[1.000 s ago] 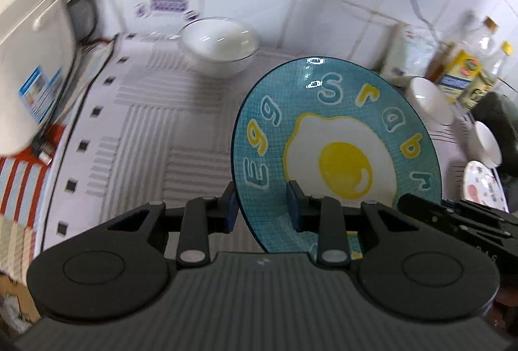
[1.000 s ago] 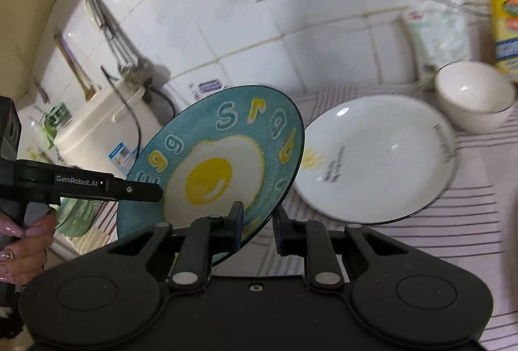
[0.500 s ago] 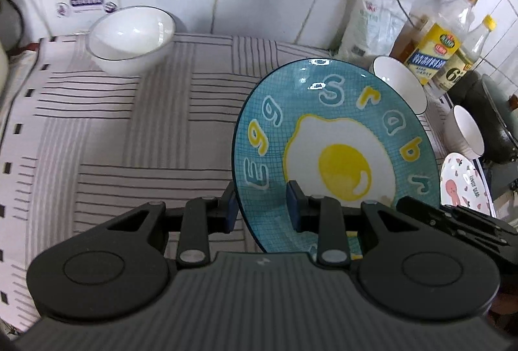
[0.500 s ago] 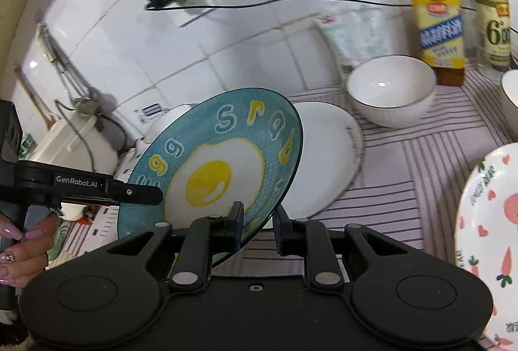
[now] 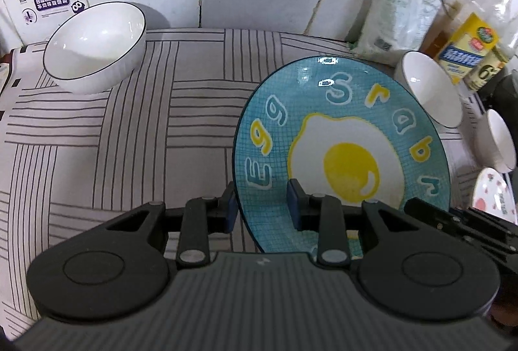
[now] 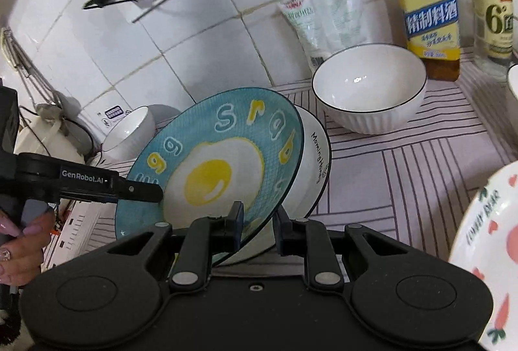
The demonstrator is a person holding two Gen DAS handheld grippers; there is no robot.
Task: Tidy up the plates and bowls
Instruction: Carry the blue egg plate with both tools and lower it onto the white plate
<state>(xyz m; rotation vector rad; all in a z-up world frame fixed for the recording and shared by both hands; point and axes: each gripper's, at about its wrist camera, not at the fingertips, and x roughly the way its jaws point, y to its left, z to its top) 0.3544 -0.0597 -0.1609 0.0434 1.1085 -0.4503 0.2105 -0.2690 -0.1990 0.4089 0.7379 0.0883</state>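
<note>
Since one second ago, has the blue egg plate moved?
Yes. The blue egg plate moved right along the counter, from beside the rice cooker to over the white plate.

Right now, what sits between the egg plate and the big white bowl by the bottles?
A white plate lies between the egg plate and that bowl, in the right wrist view.

Glossy ceramic, matt plastic, soft cloth

The egg plate (image 5: 340,137) and white bowl (image 5: 94,46) are glazed and shiny; the left claw (image 5: 262,208) is matt black plastic; the striped cloth (image 5: 145,130) looks woven.
</note>
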